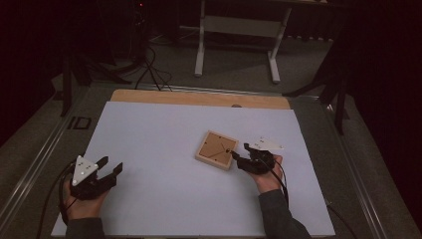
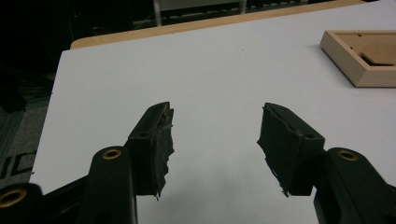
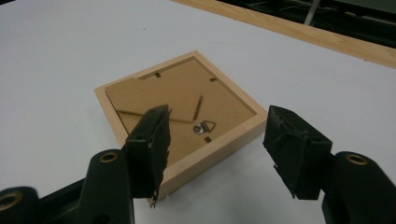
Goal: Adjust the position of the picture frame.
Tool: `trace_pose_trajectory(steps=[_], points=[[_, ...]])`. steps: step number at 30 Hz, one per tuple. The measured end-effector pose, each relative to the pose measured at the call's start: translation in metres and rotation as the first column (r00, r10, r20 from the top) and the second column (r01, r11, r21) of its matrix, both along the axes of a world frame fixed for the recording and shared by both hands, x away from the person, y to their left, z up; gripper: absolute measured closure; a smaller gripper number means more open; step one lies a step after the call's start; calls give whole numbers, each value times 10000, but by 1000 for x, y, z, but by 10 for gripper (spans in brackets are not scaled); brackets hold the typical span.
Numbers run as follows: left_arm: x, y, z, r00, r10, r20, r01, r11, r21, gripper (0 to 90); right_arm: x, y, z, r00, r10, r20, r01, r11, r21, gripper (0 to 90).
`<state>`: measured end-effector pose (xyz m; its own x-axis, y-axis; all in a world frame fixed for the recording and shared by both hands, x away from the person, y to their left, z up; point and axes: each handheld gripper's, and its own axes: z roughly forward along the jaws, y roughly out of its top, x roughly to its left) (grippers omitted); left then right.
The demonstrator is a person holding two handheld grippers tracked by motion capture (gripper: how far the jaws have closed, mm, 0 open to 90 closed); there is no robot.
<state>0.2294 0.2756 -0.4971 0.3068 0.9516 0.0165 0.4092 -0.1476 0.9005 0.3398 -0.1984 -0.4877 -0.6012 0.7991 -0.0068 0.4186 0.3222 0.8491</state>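
At the left of the high view, the left gripper [image 1: 110,169] was held low over the white sheet [image 1: 164,144] that covered the table, gripped from below by the person's left hand [image 1: 79,204], with its grey three-cornered plate facing up. Its jaws were seen spread wide, and nothing was caught between them; in the left gripper view only bare white sheet was seen between the two torn black pads [image 2: 164,144]. A strip of the wooden tabletop [image 1: 199,98] was left uncovered along the far edge of the sheet.

Right of the table's middle, a small square wooden picture frame [image 1: 216,149] was laid flat on the sheet, back side up and turned cornerwise to the table's edges. In the right gripper view its brown backing board [image 3: 173,100] was shown set inside the pale wooden rim, with a folded stand flap and a small metal hanging ring [image 3: 204,127] near the corner closest to the gripper.

Just right of the frame, the right gripper [image 1: 238,159] was held by the right hand [image 1: 266,179], pointed at the frame's nearest corner. Its jaws were also spread wide and nothing was clamped. One pad [image 3: 152,140] was seen in front of the frame's near edge, the other over bare sheet beside it; whether either touched the wood could not be told.
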Motion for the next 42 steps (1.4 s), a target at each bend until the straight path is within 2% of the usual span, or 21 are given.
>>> trace_pose_trajectory(steps=[23,42], points=[[0,-1,0,10000,0,38,0,10000,68,433,17,14,-22,9971,-55,-759,59,10000,44,396],[-1,-1,1,9999,30,107,-31,9999,95,431,22,17,-31,9919,-64,-1266,91,9997,208,382]])
